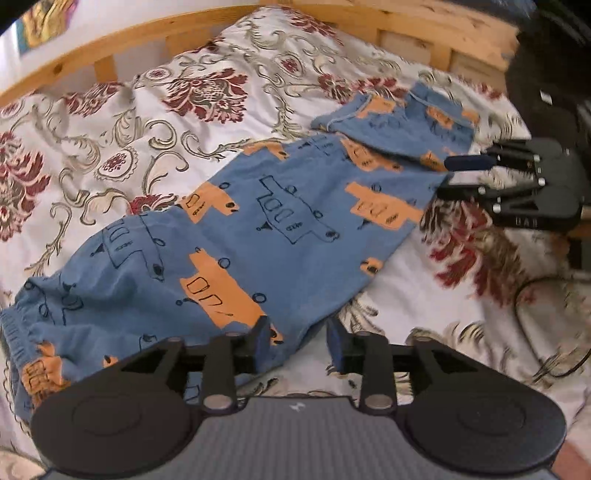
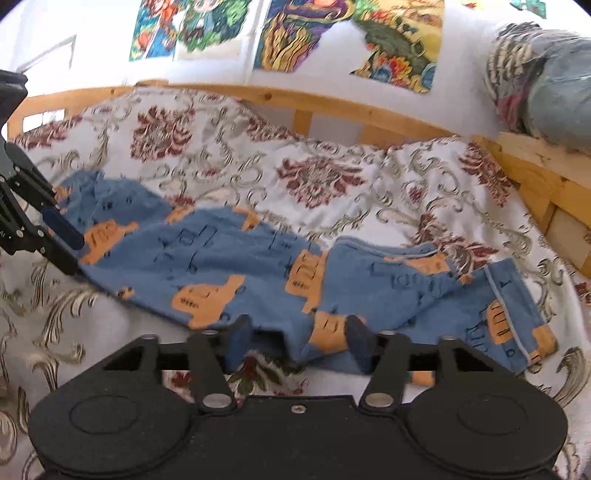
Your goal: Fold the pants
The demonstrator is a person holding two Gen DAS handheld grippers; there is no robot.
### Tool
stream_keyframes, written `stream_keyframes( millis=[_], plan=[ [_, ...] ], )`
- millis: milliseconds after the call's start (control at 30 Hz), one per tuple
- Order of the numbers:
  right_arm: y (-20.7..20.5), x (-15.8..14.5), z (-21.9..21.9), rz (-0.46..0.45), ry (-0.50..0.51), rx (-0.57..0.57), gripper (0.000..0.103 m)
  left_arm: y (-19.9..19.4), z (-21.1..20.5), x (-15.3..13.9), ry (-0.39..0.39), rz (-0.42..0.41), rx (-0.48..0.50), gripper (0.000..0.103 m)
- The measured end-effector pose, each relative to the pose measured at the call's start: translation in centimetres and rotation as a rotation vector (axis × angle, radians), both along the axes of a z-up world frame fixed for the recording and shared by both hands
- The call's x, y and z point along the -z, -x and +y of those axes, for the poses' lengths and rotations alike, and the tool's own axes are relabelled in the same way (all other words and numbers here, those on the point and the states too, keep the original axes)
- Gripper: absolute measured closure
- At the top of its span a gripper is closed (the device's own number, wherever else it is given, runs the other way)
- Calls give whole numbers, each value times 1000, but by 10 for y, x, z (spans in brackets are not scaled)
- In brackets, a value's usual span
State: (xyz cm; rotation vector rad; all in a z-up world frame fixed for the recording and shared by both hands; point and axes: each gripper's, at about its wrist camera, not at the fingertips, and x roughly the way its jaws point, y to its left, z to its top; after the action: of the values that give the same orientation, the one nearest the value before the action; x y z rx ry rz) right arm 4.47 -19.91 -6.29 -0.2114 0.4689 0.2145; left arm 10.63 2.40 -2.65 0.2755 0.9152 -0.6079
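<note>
Hand-held grippers (image 1: 297, 343) (image 2: 299, 343) at pants' (image 1: 236, 236) edge

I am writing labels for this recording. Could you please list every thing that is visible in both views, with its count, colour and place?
pants: one, blue with orange truck print, lying across the bedspread, leg ends partly folded over.
bedspread: one, white with red floral pattern, covering the bed.
bed frame: one, light wood, along the far edge.
posters: several, multicoloured, on the wall.
bundle: one, grey and patterned, on the frame's right end.
cable: one, black, on the bedspread.
left gripper: black, open, at the pants' near edge.
right gripper: black, open, at the leg ends.
</note>
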Motion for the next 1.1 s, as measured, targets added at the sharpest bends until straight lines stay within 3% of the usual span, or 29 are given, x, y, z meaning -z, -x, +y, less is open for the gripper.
stream_keyframes(
  millis=[100, 333, 533, 667, 767, 833, 967, 1033, 1100],
  plan=[
    [0, -5, -6, -26, -32, 29, 29, -7, -5, -11, 43, 27, -26, 55],
    [-29, 3, -10, -46, 6, 155, 28, -77, -47, -50, 167, 85, -80, 25],
    [-32, 13, -5, -48, 45, 117, 33, -165, -106, -45, 220, 122, -105, 23],
    [-32, 18, 2, -55, 85, 83, 50, -212, -147, -21, 249, 180, -127, 23],
    [-34, 20, 3, -40, 79, 73, 55, -236, -164, 1, 280, 263, -174, 35],
    [-34, 20, 3, -31, 71, 67, 59, -243, -169, 12, 300, 309, -183, 50],
    [-35, 21, 2, -14, 58, 64, 63, -246, -176, 27, 280, 346, -201, 64],
    [-35, 22, 2, -4, 50, 64, 73, -247, -177, 30, 264, 357, -218, 82],
    [-36, 24, 3, 6, 58, 68, 89, -247, -177, 32, 267, 364, -223, 88]
  ],
)
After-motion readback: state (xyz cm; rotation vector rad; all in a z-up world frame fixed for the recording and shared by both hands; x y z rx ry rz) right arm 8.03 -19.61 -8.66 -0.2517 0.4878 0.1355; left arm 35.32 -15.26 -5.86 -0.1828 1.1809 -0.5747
